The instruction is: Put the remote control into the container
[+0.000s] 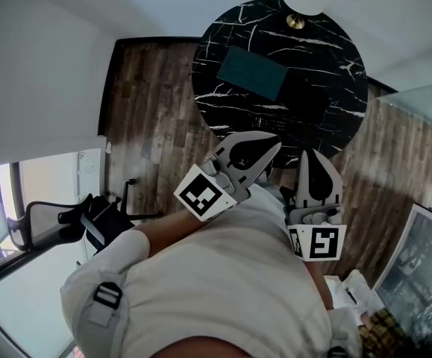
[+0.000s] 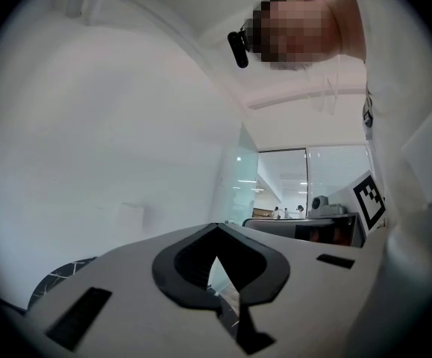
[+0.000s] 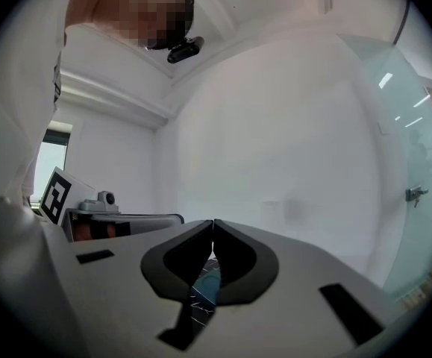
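Remote control (image 1: 273,122): a dim dotted strip on the black marble table (image 1: 335,51), just ahead of the left gripper (image 1: 274,146) fingertips. Its long axis lies crosswise to those fingers; which end leads cannot be told.

Teal container (image 1: 251,73): farther ahead, beyond the remote control. Contents not discernible.

Both grippers are held close to the person's chest, pointing toward the table, with the right gripper (image 1: 310,155) beside the left. Both jaw pairs are clenched tip to tip, grasping nothing.

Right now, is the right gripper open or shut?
Shut, holding nothing: in its own view the right gripper has its tips touching, with the black table showing through the gap below.
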A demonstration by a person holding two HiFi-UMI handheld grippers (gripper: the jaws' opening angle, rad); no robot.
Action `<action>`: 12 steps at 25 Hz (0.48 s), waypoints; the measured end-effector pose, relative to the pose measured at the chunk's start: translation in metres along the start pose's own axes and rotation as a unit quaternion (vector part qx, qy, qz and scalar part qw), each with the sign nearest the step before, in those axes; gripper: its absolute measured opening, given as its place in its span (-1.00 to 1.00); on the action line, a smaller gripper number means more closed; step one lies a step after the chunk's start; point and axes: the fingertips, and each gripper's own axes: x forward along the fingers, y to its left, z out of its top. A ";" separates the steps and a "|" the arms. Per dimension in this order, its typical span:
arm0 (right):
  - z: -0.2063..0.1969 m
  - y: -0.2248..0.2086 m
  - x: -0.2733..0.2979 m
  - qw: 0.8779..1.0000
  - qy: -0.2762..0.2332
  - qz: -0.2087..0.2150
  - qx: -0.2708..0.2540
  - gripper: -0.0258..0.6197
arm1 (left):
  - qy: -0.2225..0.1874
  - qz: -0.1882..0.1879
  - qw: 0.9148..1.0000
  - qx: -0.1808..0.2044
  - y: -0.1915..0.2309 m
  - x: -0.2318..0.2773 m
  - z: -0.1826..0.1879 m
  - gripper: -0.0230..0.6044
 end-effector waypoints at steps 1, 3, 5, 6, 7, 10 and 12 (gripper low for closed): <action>0.000 -0.004 0.000 1.000 0.001 -0.001 0.001 -0.89 | 0.000 0.000 1.000 -0.001 -0.001 0.003 0.000 -0.92; -0.001 -0.009 0.001 1.000 0.005 -0.001 0.004 -0.89 | 0.003 0.002 1.000 -0.001 -0.001 0.006 -0.002 -0.92; -0.005 -0.012 0.002 1.000 0.012 0.001 0.009 -0.89 | 0.008 0.004 1.000 -0.004 -0.001 0.007 -0.006 -0.92; -0.008 -0.012 0.003 1.000 0.016 0.003 0.012 -0.89 | 0.012 0.006 1.000 -0.007 0.000 0.007 -0.008 -0.92; -0.011 -0.012 0.003 1.000 0.020 0.005 0.015 -0.89 | 0.018 0.007 1.000 -0.010 0.001 0.007 -0.012 -0.92; -0.021 -0.010 0.005 0.999 0.034 0.013 0.024 -0.89 | 0.038 0.015 0.999 -0.021 0.004 0.003 -0.024 -0.92; -0.030 -0.008 0.007 0.998 0.044 0.019 0.030 -0.89 | 0.049 0.020 0.998 -0.030 0.007 0.001 -0.034 -0.92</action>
